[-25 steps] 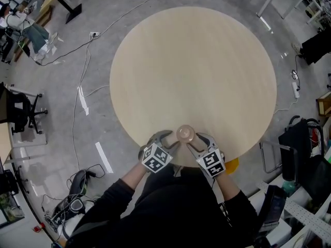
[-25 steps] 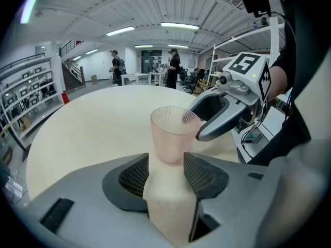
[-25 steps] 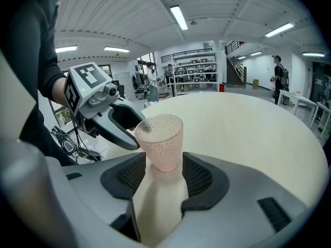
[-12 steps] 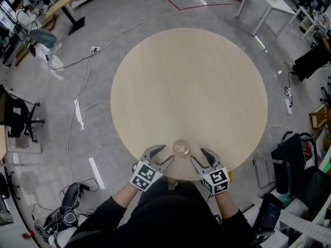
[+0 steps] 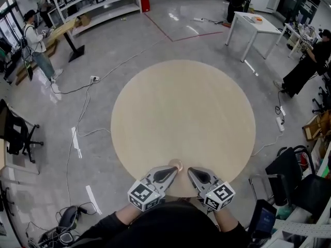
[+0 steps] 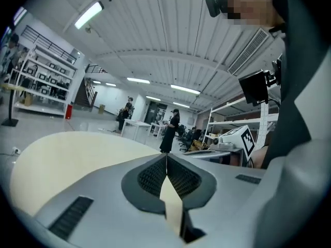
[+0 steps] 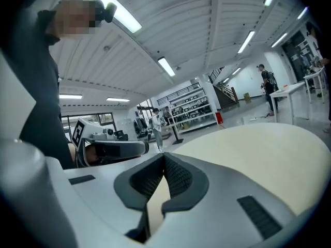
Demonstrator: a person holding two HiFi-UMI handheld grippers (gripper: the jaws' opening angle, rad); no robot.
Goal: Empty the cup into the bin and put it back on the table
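A large round table with a pale wooden top (image 5: 183, 107) fills the middle of the head view, standing on a grey concrete floor (image 5: 103, 61) crossed by loose cables. A small pale pink cup (image 5: 177, 164) stands on the table right at its near edge, close to the person. Only part of the cup shows.

The person holds both grippers low over that near edge, each with a black-and-white marker cube at its back. The left gripper (image 5: 171, 172) points inward, its tip just beside the cup; whether it touches cannot be told. The right gripper (image 5: 192, 172) points inward from the other side, near the cup.

In the left gripper view, the jaws are closing and their ribbed black pads (image 6: 151, 173) already meet at the tip, with nothing between them. The right gripper view shows the same: jaws brought together, pads (image 7: 178, 175) meeting, gripping nothing.
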